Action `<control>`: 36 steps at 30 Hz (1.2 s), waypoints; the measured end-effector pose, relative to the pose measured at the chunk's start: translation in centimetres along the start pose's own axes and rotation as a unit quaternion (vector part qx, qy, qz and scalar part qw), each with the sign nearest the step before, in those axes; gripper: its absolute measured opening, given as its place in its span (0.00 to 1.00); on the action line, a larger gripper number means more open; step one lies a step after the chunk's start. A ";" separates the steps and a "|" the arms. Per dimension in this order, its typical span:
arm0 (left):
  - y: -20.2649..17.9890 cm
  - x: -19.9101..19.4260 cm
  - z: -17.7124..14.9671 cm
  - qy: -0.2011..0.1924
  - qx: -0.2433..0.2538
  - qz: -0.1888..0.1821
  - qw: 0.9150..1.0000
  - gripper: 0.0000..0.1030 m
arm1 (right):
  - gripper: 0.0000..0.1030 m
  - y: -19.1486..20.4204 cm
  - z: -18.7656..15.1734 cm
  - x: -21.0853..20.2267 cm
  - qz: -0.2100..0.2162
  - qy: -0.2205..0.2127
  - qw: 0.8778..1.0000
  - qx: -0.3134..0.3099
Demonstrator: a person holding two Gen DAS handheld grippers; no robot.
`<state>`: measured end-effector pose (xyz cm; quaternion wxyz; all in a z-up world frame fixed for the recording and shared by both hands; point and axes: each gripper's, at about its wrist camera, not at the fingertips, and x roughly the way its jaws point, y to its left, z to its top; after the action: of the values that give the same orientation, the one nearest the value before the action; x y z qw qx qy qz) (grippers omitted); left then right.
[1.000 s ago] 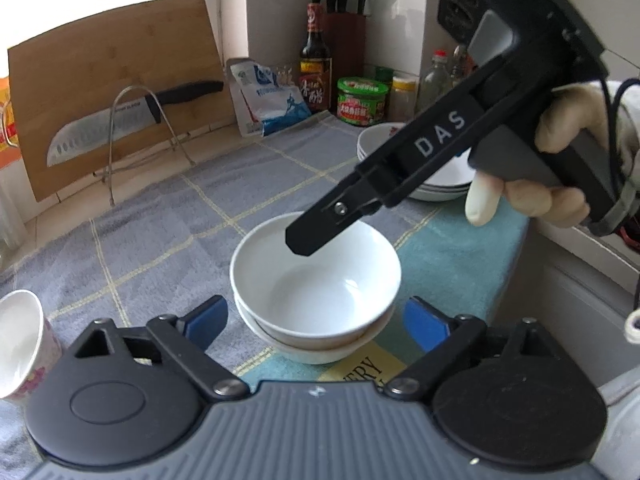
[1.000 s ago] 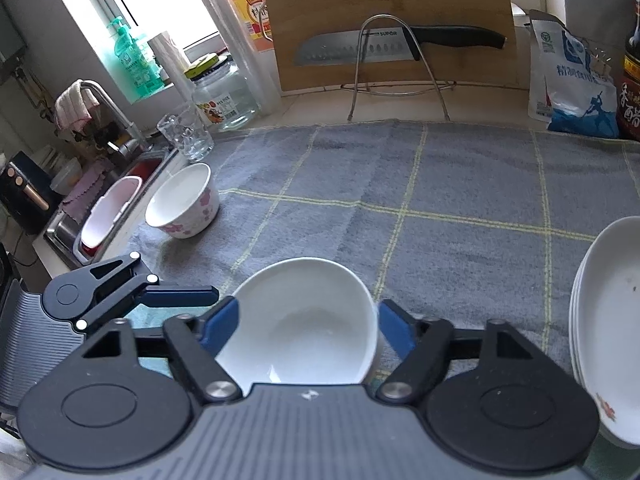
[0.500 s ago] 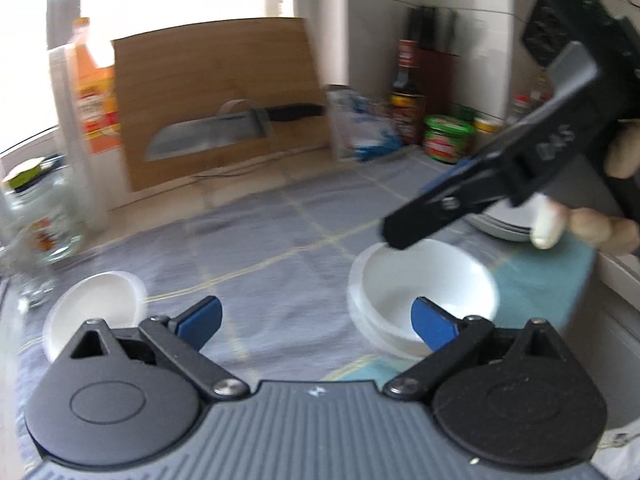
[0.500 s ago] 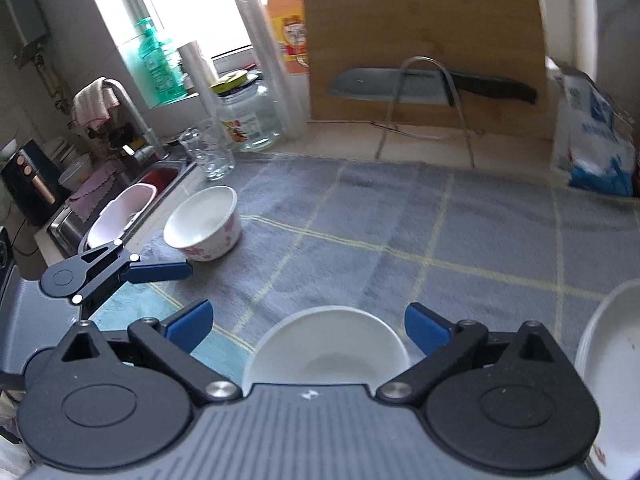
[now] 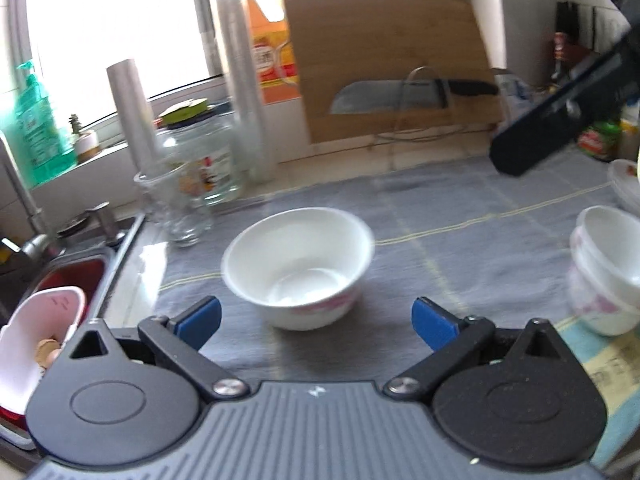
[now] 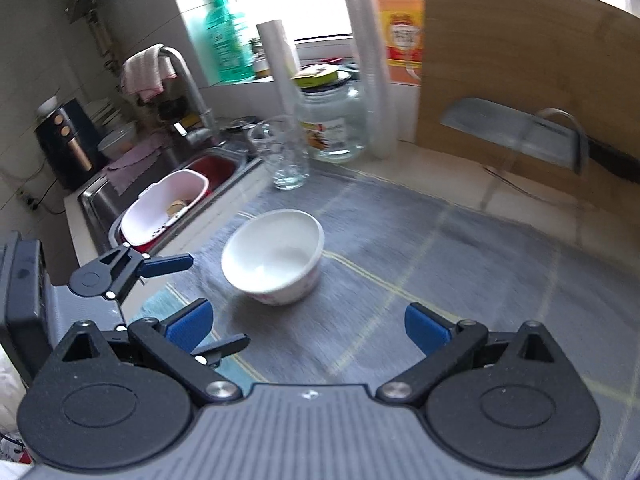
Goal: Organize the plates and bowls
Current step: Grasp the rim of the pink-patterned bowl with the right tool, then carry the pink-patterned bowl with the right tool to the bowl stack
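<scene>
The grey cloth [image 5: 460, 248] on the tabletop lies bare on all sides of the lone bowl [image 5: 298, 266], so a tool could pass around it freely. Beyond it, a glass [image 5: 176, 200], a jar [image 5: 204, 160] and two tall rolls [image 5: 244, 88] crowd the back edge. The sink [image 6: 160, 184] bounds the left side. Stacked bowls [image 5: 604, 272] stand well apart on the right, and a cutting board [image 5: 392, 64] blocks the rear.

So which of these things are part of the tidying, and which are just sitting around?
Part of the job:
- lone bowl on the grey cloth
- stacked bowls
- plates

Just lying about:
- glass
- jar
- cutting board
- knife
- orange bottle
- green soap bottle
- pink basket in the sink
</scene>
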<state>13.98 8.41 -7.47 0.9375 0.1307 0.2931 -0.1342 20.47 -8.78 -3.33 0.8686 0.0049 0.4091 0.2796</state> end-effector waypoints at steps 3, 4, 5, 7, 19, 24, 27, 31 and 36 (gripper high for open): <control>0.9 1.1 -0.4 -0.001 -0.004 0.009 1.000 0.98 | 1.00 0.5 1.6 1.8 0.007 0.005 1.000 -0.005; 1.2 1.6 -0.5 0.001 -0.007 0.011 1.000 0.98 | 1.00 0.6 2.2 2.5 0.010 0.007 1.000 -0.007; 1.5 2.1 -0.5 0.002 -0.011 0.010 1.000 0.98 | 1.00 0.8 2.6 3.1 0.012 0.011 1.000 -0.010; 2.1 2.5 -0.7 0.002 -0.020 0.001 1.000 0.98 | 1.00 1.0 3.5 4.4 0.017 0.019 1.000 -0.013; 2.2 5.0 -0.7 -0.021 -0.003 -0.048 0.999 0.97 | 0.97 0.5 6.1 11.7 0.027 0.079 0.996 -0.004; 2.3 5.6 -0.6 -0.017 -0.008 -0.063 0.998 0.95 | 0.92 0.4 6.3 13.4 0.029 0.092 0.995 -0.007; 2.4 5.8 -0.7 -0.017 -0.008 -0.068 0.998 0.94 | 0.88 0.3 6.3 14.1 0.030 0.097 0.995 -0.007; 2.4 5.7 -0.6 -0.018 -0.004 -0.073 0.997 0.93 | 0.83 0.2 6.3 14.9 0.034 0.102 0.994 -0.005; 2.7 5.7 -0.5 -0.021 -0.014 -0.081 0.996 0.92 | 0.78 0.2 6.4 15.5 0.039 0.102 0.994 -0.004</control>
<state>19.13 10.09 -10.71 0.9313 0.0900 0.2848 -0.2085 32.81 0.36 -10.00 0.8105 -0.0114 0.4942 0.3142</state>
